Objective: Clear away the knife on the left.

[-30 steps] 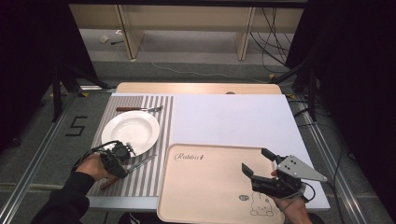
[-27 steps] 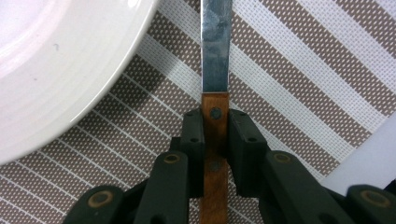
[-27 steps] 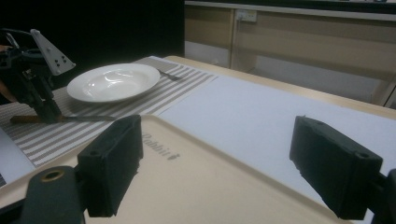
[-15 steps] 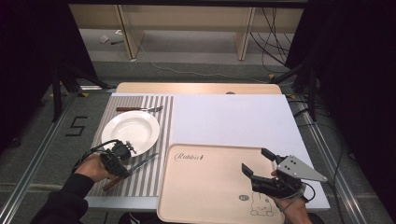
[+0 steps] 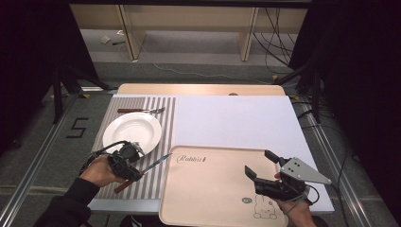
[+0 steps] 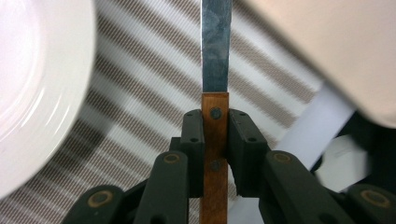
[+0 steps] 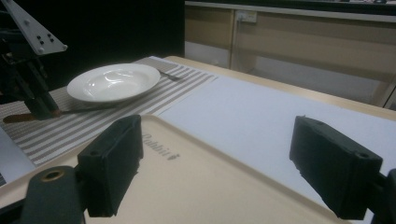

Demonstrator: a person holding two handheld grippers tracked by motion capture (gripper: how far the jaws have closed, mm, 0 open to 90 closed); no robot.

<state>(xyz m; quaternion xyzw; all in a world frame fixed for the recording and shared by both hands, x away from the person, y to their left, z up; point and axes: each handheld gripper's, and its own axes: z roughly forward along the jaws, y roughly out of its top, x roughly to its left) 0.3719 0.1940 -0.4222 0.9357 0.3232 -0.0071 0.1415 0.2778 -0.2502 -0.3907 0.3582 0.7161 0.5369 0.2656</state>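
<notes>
A knife with a brown wooden handle (image 6: 215, 140) and a steel blade (image 6: 216, 46) is held just above the striped placemat (image 5: 168, 123). My left gripper (image 5: 128, 171) is shut on the handle, pads pressed to both sides. The blade (image 5: 158, 163) points toward the beige tray (image 5: 213, 189). A white plate (image 5: 132, 130) sits on the mat just beyond that gripper. My right gripper (image 5: 260, 163) hovers over the tray's right front, jaws wide open with nothing between them. The right gripper view shows the knife (image 7: 88, 110) and the plate (image 7: 114, 81) at the far left.
A fork (image 5: 142, 110) lies on the mat behind the plate. A white sheet (image 5: 236, 118) covers the table beyond the tray. The tray's front edge overhangs the table's near edge. Cables and furniture legs stand on the floor past the table.
My left gripper has lifted the knife off the mat and shifted it slightly toward the tray. The right gripper has stayed where it was.
</notes>
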